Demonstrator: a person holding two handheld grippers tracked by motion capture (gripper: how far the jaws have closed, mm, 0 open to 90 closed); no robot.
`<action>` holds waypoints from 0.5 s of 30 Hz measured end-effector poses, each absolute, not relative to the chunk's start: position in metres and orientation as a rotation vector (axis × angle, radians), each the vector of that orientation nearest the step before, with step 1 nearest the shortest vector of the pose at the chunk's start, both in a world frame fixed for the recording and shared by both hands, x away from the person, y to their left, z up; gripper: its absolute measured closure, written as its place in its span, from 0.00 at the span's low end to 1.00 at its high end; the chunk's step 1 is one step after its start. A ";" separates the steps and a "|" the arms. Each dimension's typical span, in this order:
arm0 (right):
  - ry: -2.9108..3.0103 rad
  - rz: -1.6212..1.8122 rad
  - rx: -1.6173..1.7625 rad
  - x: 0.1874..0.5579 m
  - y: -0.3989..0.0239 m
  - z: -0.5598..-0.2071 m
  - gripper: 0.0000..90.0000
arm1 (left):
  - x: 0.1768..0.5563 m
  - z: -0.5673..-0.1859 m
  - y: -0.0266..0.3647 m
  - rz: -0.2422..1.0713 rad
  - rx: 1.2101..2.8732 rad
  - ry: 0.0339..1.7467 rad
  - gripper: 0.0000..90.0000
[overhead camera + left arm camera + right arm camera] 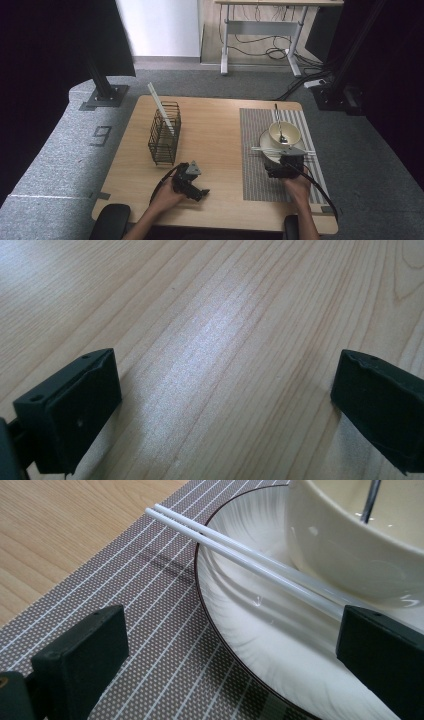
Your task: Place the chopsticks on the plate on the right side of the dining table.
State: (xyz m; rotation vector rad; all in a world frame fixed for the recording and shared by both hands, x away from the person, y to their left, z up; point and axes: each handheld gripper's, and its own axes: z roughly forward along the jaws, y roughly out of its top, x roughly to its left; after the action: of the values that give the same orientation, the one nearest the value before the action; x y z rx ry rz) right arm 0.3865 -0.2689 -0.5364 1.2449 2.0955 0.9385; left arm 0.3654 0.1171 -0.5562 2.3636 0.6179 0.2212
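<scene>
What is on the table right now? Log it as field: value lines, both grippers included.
table: wooden top
left side: black wire basket, one white stick leaning in it
right side: striped placemat
on placemat: white plate, cream bowl on it, metal utensil standing in the bowl
across plate: pair of white chopsticks
left gripper: open, over bare wood
right gripper: open, at the plate's near rim, holding nothing

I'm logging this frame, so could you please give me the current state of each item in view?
Left gripper: open, over bare table.
Right gripper: open, at the plate's edge.
Chopsticks: lying across the plate.
Bowl: upright on the plate, utensil inside.
Wire basket: upright, holding a white stick.
</scene>
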 end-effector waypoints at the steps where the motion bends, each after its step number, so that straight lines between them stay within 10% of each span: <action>1: 2.096 0.942 1.245 0.388 -0.269 -0.538 0.00 | 0.365 -0.556 0.117 0.221 2.363 0.618 0.00; 15: 2.117 0.842 1.246 0.400 -0.274 -0.551 0.00 | 0.366 -0.556 0.117 0.220 2.363 0.616 0.00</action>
State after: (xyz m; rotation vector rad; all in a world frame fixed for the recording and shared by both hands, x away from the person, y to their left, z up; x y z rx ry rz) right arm 0.4004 -0.2741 -0.5512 1.2458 2.1174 0.8418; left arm 0.3657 0.1166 -0.5562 2.3632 0.6158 0.2202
